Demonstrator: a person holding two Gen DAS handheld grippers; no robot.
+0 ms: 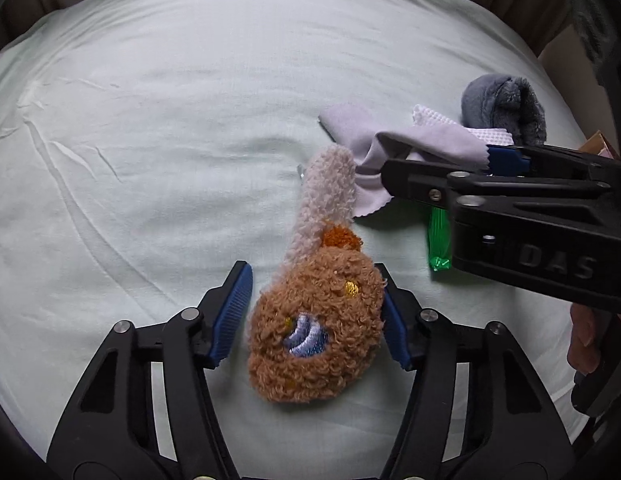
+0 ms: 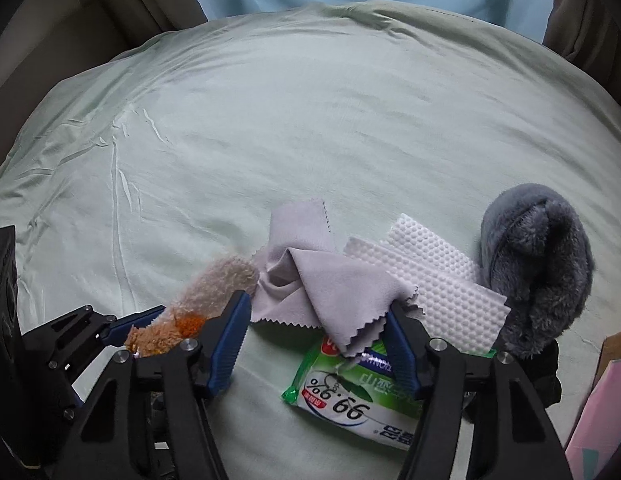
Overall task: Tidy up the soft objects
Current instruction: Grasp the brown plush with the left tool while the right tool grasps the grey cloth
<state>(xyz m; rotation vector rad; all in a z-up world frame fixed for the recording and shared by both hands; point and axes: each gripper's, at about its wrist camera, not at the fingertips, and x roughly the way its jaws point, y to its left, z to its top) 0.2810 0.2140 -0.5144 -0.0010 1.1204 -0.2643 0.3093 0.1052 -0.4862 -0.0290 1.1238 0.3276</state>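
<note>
Left hand-held gripper (image 1: 316, 314) spread wide around a brown plush toy (image 1: 316, 332) lying on the pale green bed sheet (image 1: 170, 140) — left pad apart from the fur, right pad just against it, nothing clamped. Toy's pale fuzzy tail (image 1: 330, 196) stretched away toward a crumpled lilac cloth (image 1: 410, 140).

Right hand-held gripper (image 2: 316, 344) also open, empty, poised over the cloth's (image 2: 334, 284) zigzag edge and a green wet-wipe packet (image 2: 350, 396) partly under it. White dimpled paper towel (image 2: 434, 276) tucked beneath the cloth, reaching to a grey fluffy slipper (image 2: 538, 264) at the right, touching it. Toy's tail (image 2: 222, 276) just beside the cloth's left edge — contact hard to tell. Pink box (image 2: 594, 420) at the far right edge.
</note>
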